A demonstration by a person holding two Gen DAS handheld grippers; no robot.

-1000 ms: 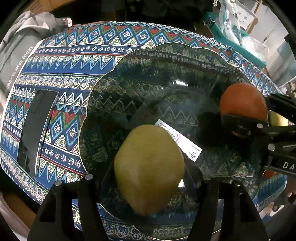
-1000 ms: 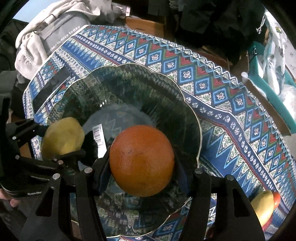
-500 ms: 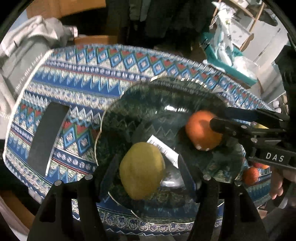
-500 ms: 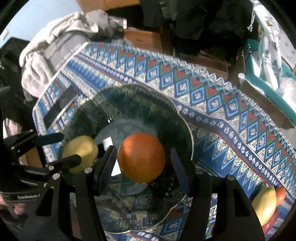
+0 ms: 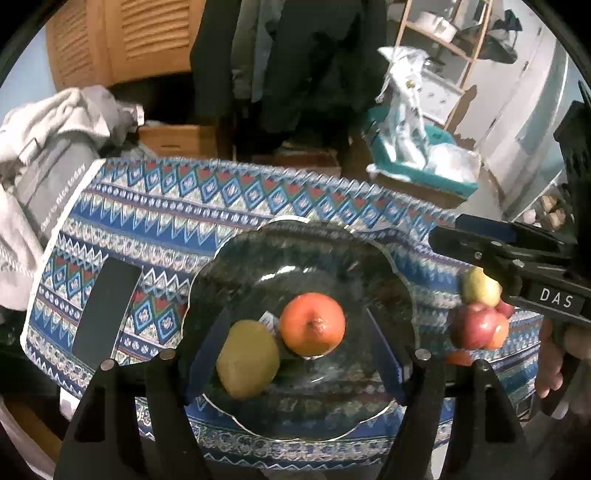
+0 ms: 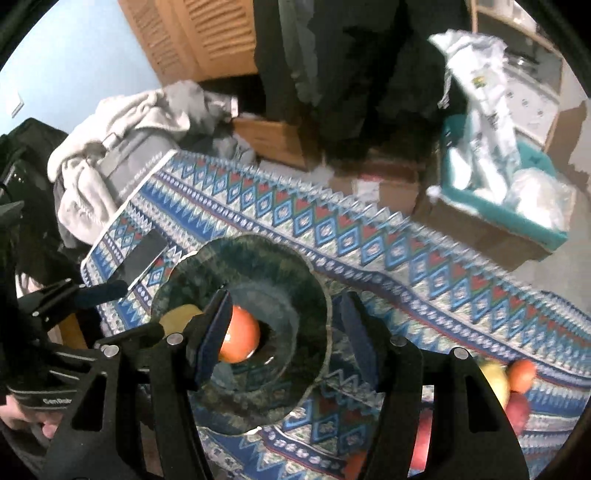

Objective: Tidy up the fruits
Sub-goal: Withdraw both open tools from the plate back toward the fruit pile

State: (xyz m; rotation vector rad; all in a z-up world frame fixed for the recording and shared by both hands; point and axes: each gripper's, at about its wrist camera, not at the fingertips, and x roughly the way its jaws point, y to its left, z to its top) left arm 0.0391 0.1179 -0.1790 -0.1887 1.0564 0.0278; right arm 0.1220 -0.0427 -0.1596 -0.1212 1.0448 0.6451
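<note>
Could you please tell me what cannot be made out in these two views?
- Left wrist: fruit pile partly behind the right hand-held gripper; count unclear.
- Right wrist: yellow fruit and orange partly behind a finger.
- Right wrist: pile cut off by the edge, blurred.

Dim indoor light, and both fisheye views bow hard toward black corners. White glints sit on the dark glass plate (image 5: 391, 266) around the orange (image 5: 312, 323), with soft shadow pooling beneath it. In the right wrist view the patterned cloth (image 6: 424, 266) smears with motion blur toward its far right edge; the background cupboard (image 6: 207, 33) is soft and grainy.
</note>
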